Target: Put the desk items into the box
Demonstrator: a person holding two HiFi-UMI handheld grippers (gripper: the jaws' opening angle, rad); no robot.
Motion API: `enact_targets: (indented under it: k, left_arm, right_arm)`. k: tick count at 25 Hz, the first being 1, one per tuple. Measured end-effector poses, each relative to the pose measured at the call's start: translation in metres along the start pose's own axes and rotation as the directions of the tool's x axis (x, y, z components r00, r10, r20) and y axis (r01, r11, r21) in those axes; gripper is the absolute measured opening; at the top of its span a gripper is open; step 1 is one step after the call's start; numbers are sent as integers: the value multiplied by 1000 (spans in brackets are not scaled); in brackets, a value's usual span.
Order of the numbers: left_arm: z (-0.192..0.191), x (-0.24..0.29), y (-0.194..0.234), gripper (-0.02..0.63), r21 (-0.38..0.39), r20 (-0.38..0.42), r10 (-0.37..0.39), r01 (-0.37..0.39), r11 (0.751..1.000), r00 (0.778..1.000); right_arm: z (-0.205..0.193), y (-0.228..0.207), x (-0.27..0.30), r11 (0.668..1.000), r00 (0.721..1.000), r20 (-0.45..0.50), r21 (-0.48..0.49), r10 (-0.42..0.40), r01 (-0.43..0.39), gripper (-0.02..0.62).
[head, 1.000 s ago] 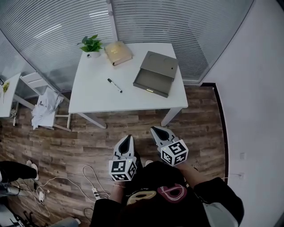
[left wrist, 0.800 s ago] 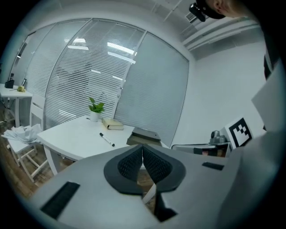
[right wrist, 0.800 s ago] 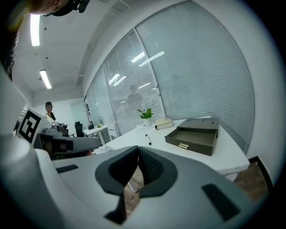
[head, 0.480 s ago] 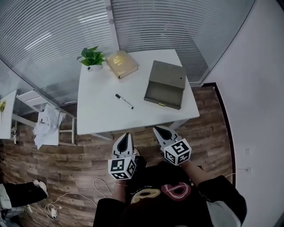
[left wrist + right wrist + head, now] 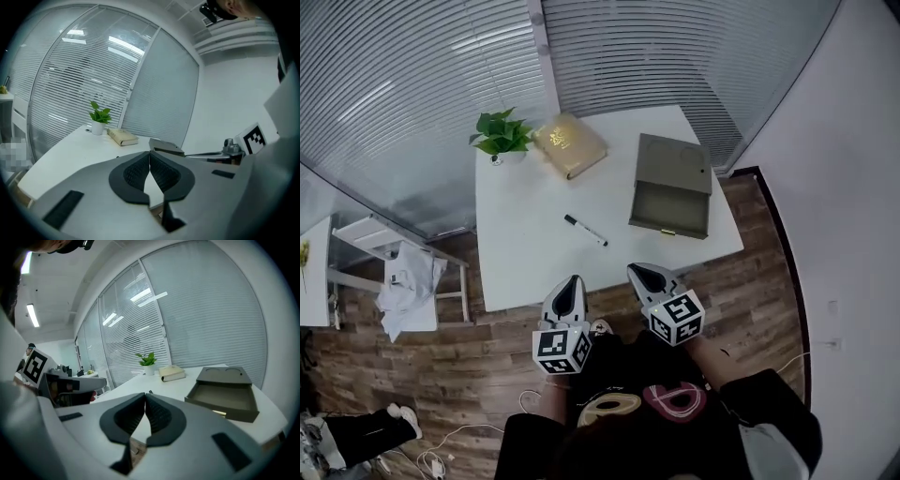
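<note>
The person wears a black top. It bears a looping pink print at 5 o'clock in the head view, with a cream print at 6 o'clock. The right sleeve is black with a pale grey patch.

The left gripper and right gripper are pale grey tapering shells with black tips. Each carries a white cube printed with black square markers.

In the gripper views each shell is smooth grey and the jaws are lined with black ribbed pads. A black rectangular strip sits at 8 o'clock on the left shell and at 4 o'clock on the right.
</note>
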State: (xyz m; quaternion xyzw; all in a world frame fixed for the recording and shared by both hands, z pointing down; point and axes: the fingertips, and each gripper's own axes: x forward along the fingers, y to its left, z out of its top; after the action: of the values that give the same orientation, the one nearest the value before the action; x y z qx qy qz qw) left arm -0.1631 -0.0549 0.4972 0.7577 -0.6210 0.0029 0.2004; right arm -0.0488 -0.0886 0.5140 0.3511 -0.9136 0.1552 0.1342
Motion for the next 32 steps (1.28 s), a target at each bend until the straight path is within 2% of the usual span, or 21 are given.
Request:
enact_targets:
  k: [4,9,12,15,19,22,32]
  left_arm:
    - [11,8,22,17,-9,1,4,-4,1000,1000]
    - [12,14,29,17,-25,-5,-6,6,1000,1000]
    - [9,16,29,17,-30,-14,6,-6,1000,1000]
    - [10,19,33,17,-39,-11,29,-30,999,1000]
    - [11,19,41,17,-59,-18,86,-87,994,996]
    - [15,24,48,17,-69,-6,130,-130,989,991]
    - [29,25,63,17,-113,47,269,-263,958,962]
  right_arm:
    - [5,3,18,999,1000,-9,-16,-28,28,11]
    - [15,-1,35,999,999,-18,-39,-38,37,12]
    - [13,-2,46,998,999,-51,-63,-11,7,41]
    - [14,-4,61,997,997,-77,-61,31,-36,108]
    - [12,-3,80,992,988,-126,-66,94,-103,174]
    - [18,-11,98,987,982,-151,-97,110,-126,219]
    - [13,-8,149,952,937,-296,-182,185,-246,230]
